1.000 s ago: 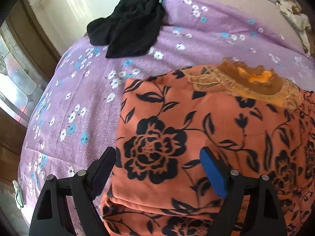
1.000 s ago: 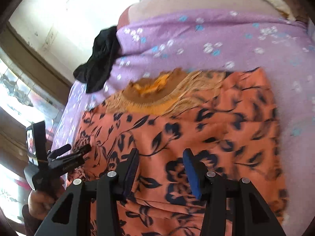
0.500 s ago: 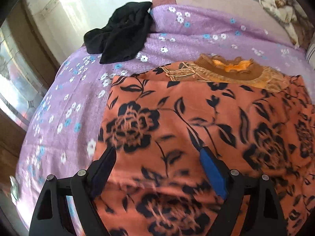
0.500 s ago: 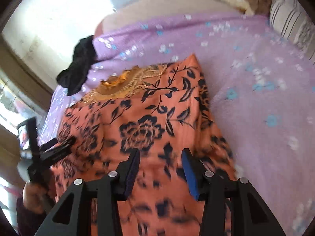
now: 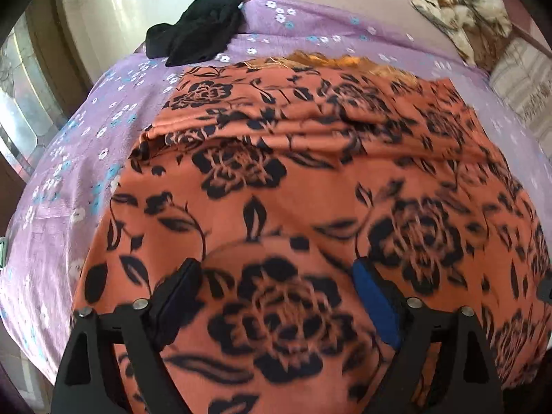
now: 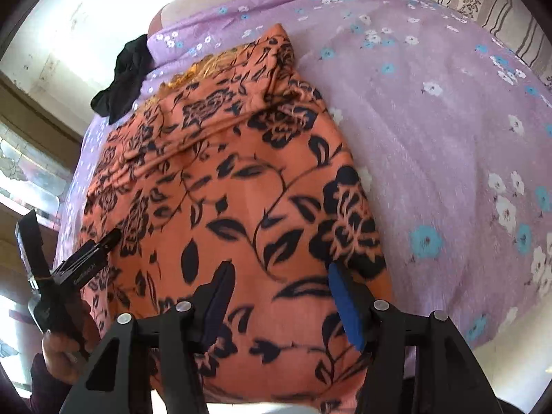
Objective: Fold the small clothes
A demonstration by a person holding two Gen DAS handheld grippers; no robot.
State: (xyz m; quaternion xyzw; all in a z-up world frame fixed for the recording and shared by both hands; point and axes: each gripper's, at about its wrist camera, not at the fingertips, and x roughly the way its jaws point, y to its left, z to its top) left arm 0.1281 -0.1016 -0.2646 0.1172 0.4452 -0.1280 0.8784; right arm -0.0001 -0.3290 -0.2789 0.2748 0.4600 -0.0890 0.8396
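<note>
An orange garment with black flower print (image 5: 293, 179) lies spread on the purple flowered bedsheet (image 5: 103, 131), its embroidered yellow neckline (image 5: 331, 60) at the far end. A crease runs across its far part. It also shows in the right wrist view (image 6: 224, 179). My left gripper (image 5: 276, 296) is open, low over the garment's near left part, with cloth between the fingers. My right gripper (image 6: 279, 300) is open over the near right edge. The left gripper also shows at the left in the right wrist view (image 6: 82, 265).
A black garment (image 5: 196, 34) lies bunched at the bed's far left corner and shows in the right wrist view too (image 6: 127, 72). A patterned cloth (image 5: 462, 10) and a striped pillow (image 6: 483, 3) lie at the far right. The sheet (image 6: 448, 138) extends right of the garment.
Both grippers have pulled back toward the garment's near end. The garment now reaches further toward me and has a crease across its far part. Both jaws stay open.
</note>
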